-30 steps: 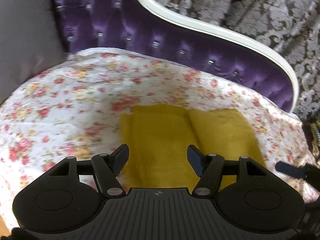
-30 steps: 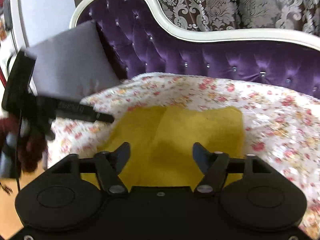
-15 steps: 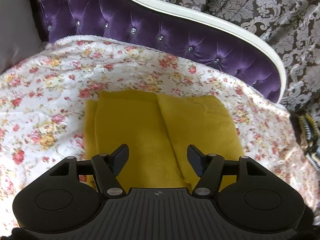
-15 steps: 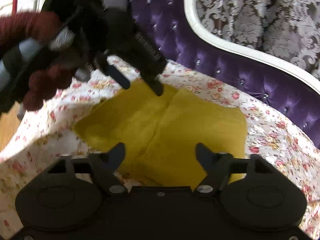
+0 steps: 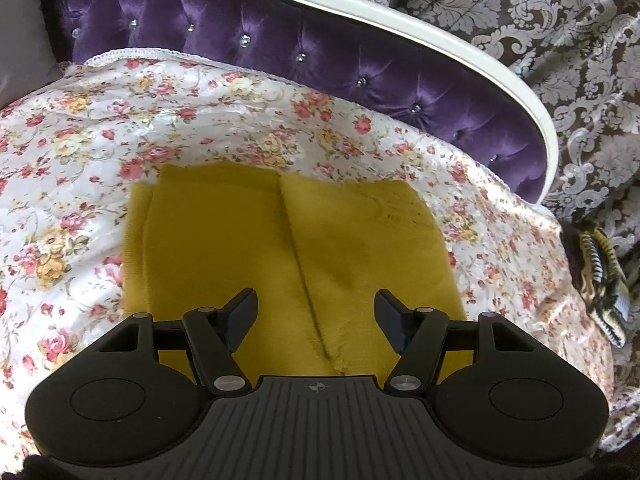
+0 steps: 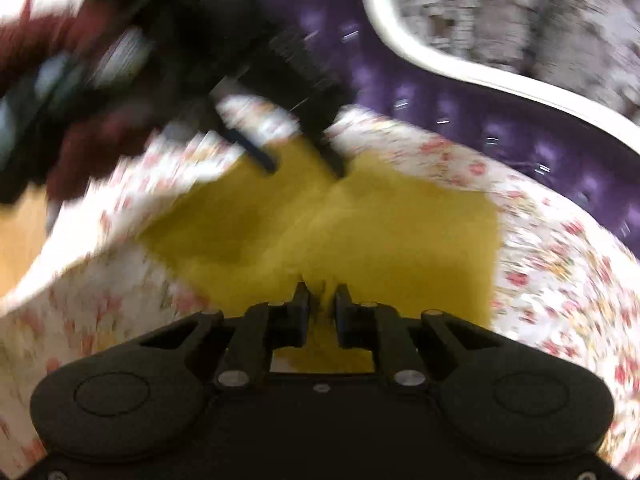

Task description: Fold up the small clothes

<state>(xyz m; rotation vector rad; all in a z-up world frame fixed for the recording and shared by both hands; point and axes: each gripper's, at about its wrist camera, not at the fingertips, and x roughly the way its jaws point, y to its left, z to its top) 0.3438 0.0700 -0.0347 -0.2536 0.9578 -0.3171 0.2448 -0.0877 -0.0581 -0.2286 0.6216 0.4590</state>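
**Mustard cloth on the floral cover, right jaws nipped in at its near edge**

Mustard-yellow, and soft-looking, the small cloth [image 5: 288, 248] lies flat on a floral quilted cover [image 5: 200, 120] spread over the seat of a purple tufted sofa [image 5: 320, 60] with a cream frame. Seen from the left wrist, the cloth is folded: one layer overlaps another along a seam that runs from the far edge down to a frayed corner near the camera, and a narrower strip of a lower layer shows along its left side.

The left gripper [image 5: 316, 312] hangs over the cloth's near part with its jaws spread wide, one on each side of the seam; nothing sits between them and they press on nothing.

The right wrist view is badly smeared by motion. There the right gripper [image 6: 322, 300] has just been closing, its jaws now drawn nearly together at the cloth's near edge. A small ridge of yellow fabric appears to be pinched between the tips, though the blur makes that hard to confirm. Across the cloth, the left gripper [image 6: 304, 160] shows as dark fingers over the far side, carried by a hand in a dark red sleeve [image 6: 80, 40].

A grey cushion [image 5: 20, 20] sits at the sofa's left end, and patterned damask fabric [image 5: 560, 40] hangs behind.
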